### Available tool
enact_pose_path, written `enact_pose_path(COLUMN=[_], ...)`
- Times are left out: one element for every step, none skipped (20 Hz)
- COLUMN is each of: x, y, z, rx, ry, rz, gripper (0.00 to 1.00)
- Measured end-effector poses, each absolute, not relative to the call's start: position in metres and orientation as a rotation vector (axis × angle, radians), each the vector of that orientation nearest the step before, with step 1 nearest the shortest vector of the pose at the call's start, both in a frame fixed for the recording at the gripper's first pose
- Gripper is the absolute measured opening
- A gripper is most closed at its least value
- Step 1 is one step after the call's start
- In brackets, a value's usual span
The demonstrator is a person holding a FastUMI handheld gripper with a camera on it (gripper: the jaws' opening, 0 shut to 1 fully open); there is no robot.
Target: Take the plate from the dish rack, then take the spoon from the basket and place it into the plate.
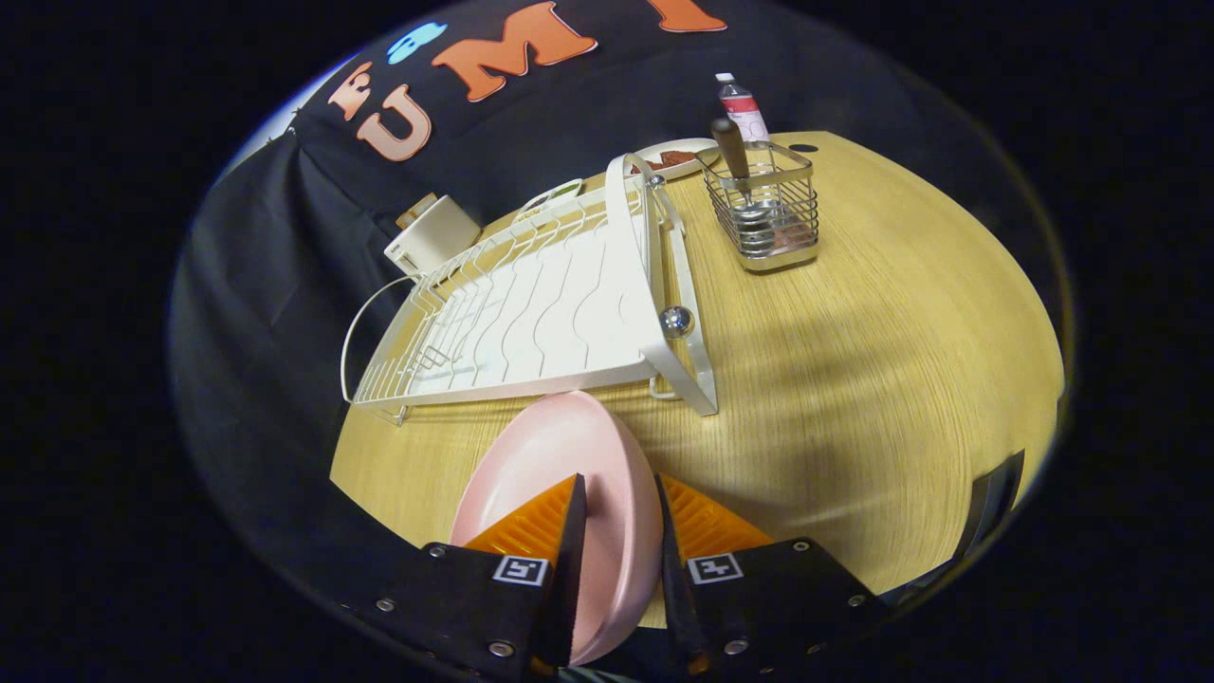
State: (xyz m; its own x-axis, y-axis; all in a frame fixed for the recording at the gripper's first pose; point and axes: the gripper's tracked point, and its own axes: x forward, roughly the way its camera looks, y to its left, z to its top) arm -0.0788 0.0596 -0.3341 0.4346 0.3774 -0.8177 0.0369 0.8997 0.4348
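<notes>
Gripper (618,512) fingers closed narrow on pink plate (569,474), one finger each face; plate held on edge, rim pointing ahead toward dish rack (531,304). Plate's near rim cut off between fingers. Rack empty, just beyond plate, its corner close to plate's rim. Open bare worktop (873,379) to rack's right side. Wire basket (766,213) far beyond, near worktop's far edge; spoon (733,152) upright inside, handle up, bowl hard to make out behind wires. Bottle (743,104) behind basket.
</notes>
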Motion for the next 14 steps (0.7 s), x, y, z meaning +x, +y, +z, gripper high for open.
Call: enact_pose_path(x=[-0.078,-0.076,-0.074,-0.071,-0.070,-0.070,-0.070,-0.069,-0.067,-0.063,-0.060,-0.056,-0.052,-0.046], y=[0.059,0.058,0.053,0.043,0.035,0.036,0.042,0.043,0.040,0.036,0.034,0.031,0.025,0.019], z=[-0.335,-0.337,-0.343,-0.350,-0.355,-0.355,-0.353,-0.352,-0.352,-0.348,-0.342,-0.336,-0.329,-0.321], rx=[0.411,0.396,0.363,0.302,0.255,0.261,0.290,0.305,0.309,0.307,0.306,0.304,0.296,0.283], ry=[1.099,1.091,1.080,1.070,1.065,1.064,1.065,1.062,1.050,1.033,1.013,0.988,0.961,0.930], rz=[0.216,0.208,0.181,0.143,0.109,0.109,0.117,0.117,0.107,0.101,0.095,0.090,0.080,0.068], gripper=[0.43,0.45,0.47,0.48,0.46,0.45,0.43,0.43,0.43,0.42,0.42,0.42,0.42,0.44])
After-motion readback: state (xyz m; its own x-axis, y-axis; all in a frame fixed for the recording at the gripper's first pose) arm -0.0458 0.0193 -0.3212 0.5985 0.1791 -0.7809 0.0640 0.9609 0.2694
